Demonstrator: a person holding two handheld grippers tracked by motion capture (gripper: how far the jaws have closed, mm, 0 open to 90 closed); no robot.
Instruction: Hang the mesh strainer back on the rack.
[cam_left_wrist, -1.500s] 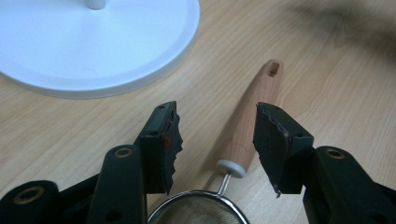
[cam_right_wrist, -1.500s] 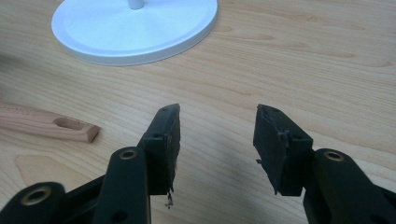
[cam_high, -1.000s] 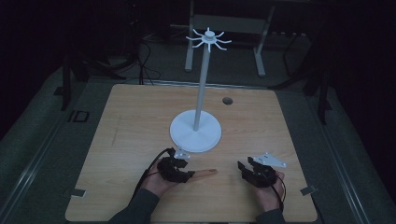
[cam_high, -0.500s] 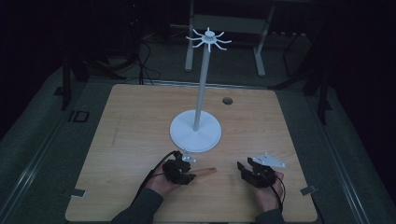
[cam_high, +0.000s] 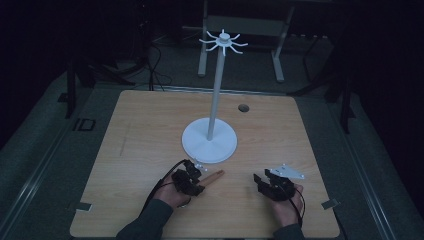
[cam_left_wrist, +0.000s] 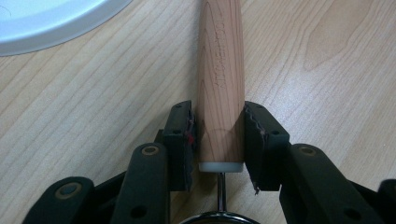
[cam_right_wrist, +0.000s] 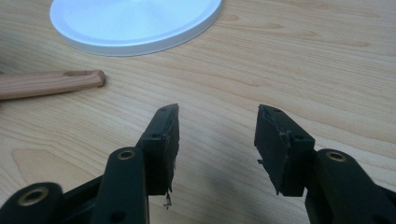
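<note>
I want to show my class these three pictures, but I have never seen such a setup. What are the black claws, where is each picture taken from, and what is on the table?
A person holds a two-jaw tool in each hand. The high view looks down on the wooden table; the other two come from cameras riding on each tool. The left gripper is shut on a wooden handle with a metal rod at its near end. The right gripper is open, holding nothing. A white stand with hooks on top rises from a round base.
</note>
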